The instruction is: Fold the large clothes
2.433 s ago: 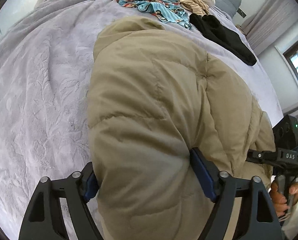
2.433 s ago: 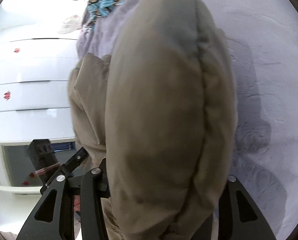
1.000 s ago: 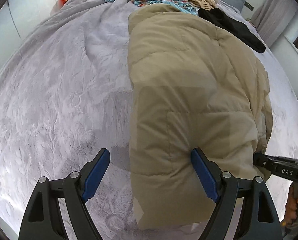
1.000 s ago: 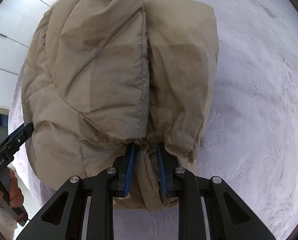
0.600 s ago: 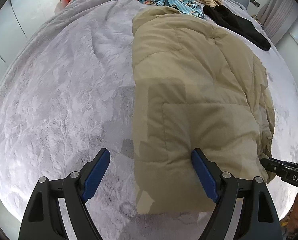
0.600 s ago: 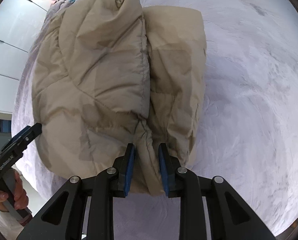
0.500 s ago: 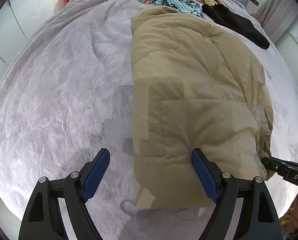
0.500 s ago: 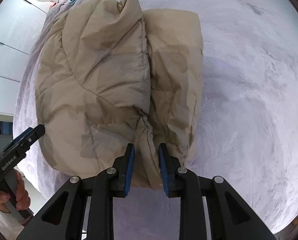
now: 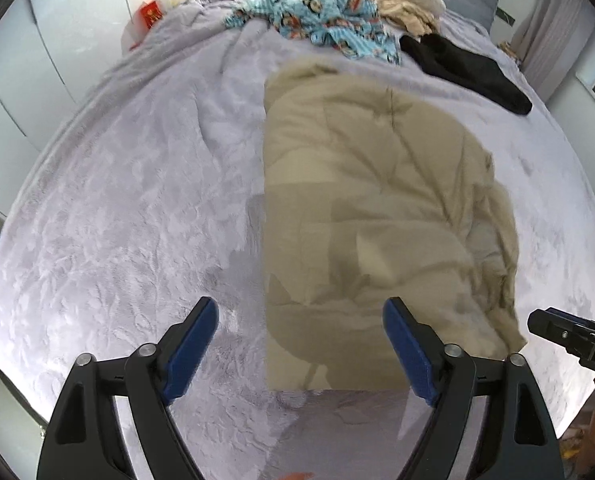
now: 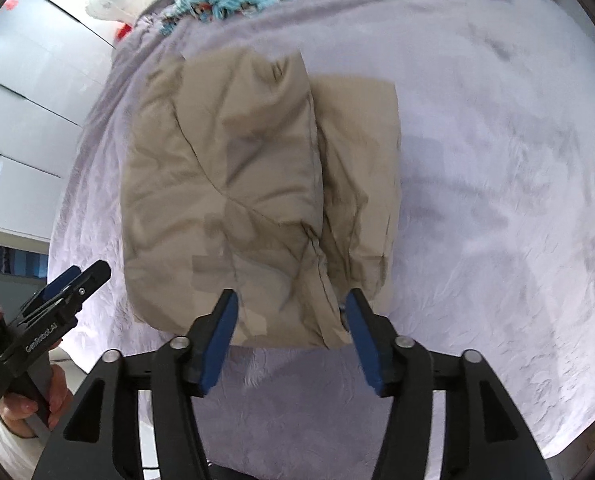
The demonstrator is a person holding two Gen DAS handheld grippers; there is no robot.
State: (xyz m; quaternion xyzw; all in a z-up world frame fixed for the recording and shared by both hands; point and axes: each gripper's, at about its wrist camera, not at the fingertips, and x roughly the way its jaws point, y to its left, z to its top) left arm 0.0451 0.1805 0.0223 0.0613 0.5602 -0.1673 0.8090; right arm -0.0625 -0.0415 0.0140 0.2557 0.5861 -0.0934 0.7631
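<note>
1. The bed point(image 9: 117, 220) holds the folded tan jacket point(image 9: 369, 208), which lies near its front edge, a narrower layer showing along one side in the right wrist view.
2. The puffy jacket could spring open, I judge, since nothing pins it: the left gripper point(image 9: 301, 344) is spread wide and empty, and the right gripper point(image 10: 291, 332) is parted too, straddling the near hem without pinching it.
3. The loose side layers could slide apart if nudged.
4. Sleeves and zipper are tucked out of sight; motion blur and blocky patches smear the fabric.
</note>
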